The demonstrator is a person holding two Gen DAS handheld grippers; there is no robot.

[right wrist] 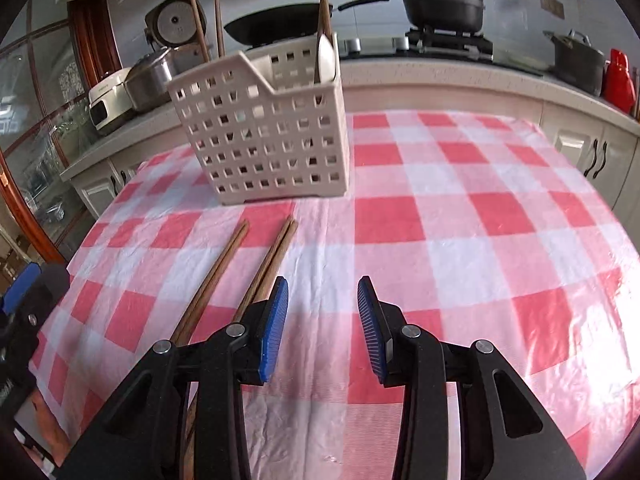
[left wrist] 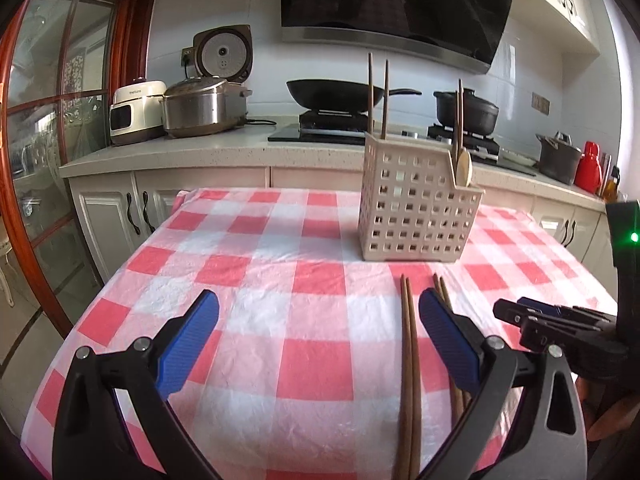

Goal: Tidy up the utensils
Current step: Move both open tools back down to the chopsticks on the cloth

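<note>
- I'm looking across a kitchen: a white-tiled wall, a black range hood (left wrist: 396, 0), and white cabinets (left wrist: 120, 216) under a long pale counter (left wrist: 180, 148).
- On the left a glazed door with a red-brown wooden frame (left wrist: 44, 152) closes off the room.
- My worktop (left wrist: 280, 272) sits in front of that counter, covered by a wrinkled red-and-white checked cloth.
- On the hob (left wrist: 320, 130) I see a black wok (left wrist: 336, 94) and a lidded black pot (left wrist: 466, 110); further left stand a steel rice cooker (left wrist: 200, 106), lid up, and a white appliance (left wrist: 134, 110).
- At the far right of the counter are a grey stockpot (left wrist: 558, 156) and a red bottle (left wrist: 589, 166).
- The cream perforated utensil basket (right wrist: 260, 136) stands upright mid-worktop, holding upright chopsticks and a pale spoon (right wrist: 326, 58).
- Two pairs of brown chopsticks (right wrist: 216, 276) lie flat on the cloth just in front of the basket.
- My left gripper (left wrist: 318, 334) has its fingers spread wide with one pair lying between them, nothing gripped.
- My right gripper (right wrist: 322, 328) has its fingers narrower, apart and empty over bare cloth, just right of the chopsticks.
</note>
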